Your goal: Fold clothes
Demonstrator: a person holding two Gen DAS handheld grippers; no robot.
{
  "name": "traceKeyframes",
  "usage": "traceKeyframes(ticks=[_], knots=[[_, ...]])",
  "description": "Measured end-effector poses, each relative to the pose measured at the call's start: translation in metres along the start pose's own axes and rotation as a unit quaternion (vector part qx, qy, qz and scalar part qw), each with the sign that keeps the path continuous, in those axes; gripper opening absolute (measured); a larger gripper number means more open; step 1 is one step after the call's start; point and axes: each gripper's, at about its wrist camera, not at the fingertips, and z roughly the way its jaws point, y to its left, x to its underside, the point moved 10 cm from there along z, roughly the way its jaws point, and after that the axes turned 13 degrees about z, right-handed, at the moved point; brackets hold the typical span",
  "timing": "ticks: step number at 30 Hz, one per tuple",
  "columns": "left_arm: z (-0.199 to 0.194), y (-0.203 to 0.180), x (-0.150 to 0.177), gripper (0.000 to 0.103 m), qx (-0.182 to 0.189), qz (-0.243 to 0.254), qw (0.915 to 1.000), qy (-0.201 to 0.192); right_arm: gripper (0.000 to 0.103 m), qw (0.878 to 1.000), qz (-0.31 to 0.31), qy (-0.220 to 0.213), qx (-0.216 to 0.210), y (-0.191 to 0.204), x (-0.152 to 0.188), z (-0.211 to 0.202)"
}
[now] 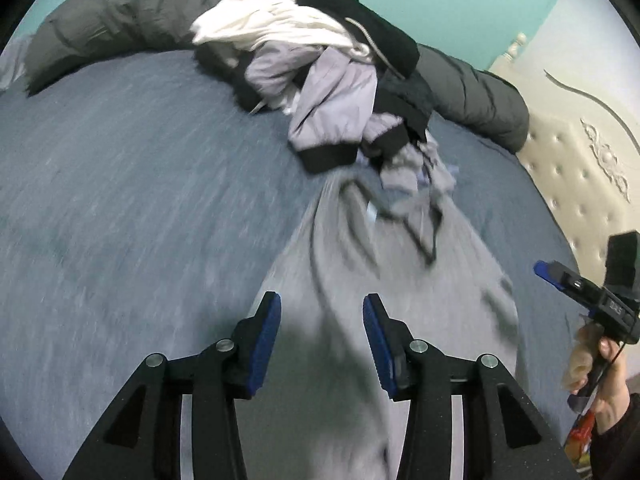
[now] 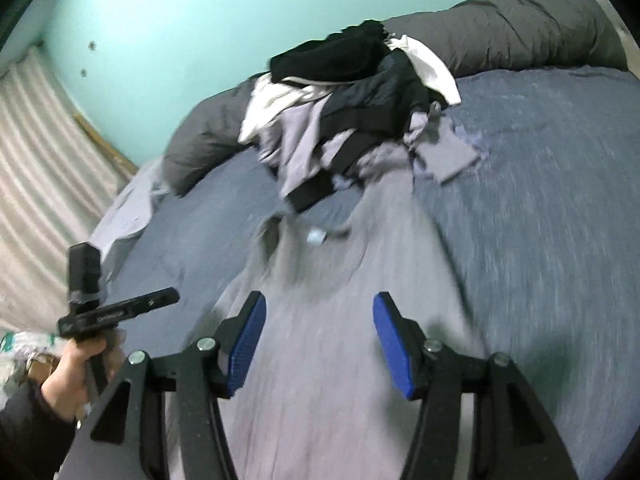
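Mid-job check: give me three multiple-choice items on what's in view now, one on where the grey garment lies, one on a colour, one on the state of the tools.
1. Where does the grey garment lie?
A. stretched on the bed from the clothes pile toward the cameras
B. on top of the pile
C. on the floor

2. What colour is the wall behind the bed?
A. white
B. turquoise
C. yellow

3. What state are the left tool and right tool in?
A. both shut on cloth
B. one open, one shut
C. both open, holding nothing

Key: 1 A, it runs from the pile down between the fingers; 2 B, turquoise shows above the rolled duvet; 3 C, the blue pads stand apart in both views.
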Motion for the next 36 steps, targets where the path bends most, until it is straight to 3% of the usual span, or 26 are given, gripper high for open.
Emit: traceKeyframes(ticks=[7, 14, 24, 25, 27, 30, 36], knots=[[-0.022, 0.009, 0.1, 0.047, -0.013, -0.017, 0.9991, 0.038, 0.059, 0.999, 0.032, -0.023, -0.024, -0.008, 0.086, -0.057], [-0.031, 0.02, 0.171, 0.047, -0.019, -0.046, 0.9964, 0.069, 0.059, 0.996, 0.066, -0.051, -0.04, -0.024, 0.127, -0.081], [-0.035, 0.018, 0.214, 0.046, -0.005, -0.065, 0.9939, 0.089, 0.059, 0.995, 0.061, -0.047, -0.057, -0.032, 0.143, -0.074], [-0.035, 0.015, 0.219, 0.042, -0.002, -0.063, 0.9939, 0.091, 0.059, 0.995, 0.061, -0.049, -0.061, -0.031, 0.142, -0.075], [-0.039, 0.009, 0.222, 0.015, -0.003, -0.054, 0.9945, 0.089, 0.059, 0.994, 0.065, -0.057, -0.069, -0.031, 0.139, -0.078], [-0.048, 0.003, 0.219, 0.003, -0.003, -0.043, 0.9957, 0.082, 0.059, 0.994, 0.07, -0.056, -0.067, -0.035, 0.14, -0.076], [-0.082, 0.001, 0.194, 0.003, -0.033, -0.008, 0.9974, 0.063, 0.059, 0.992, 0.081, -0.061, -0.071, -0.04, 0.139, -0.078]])
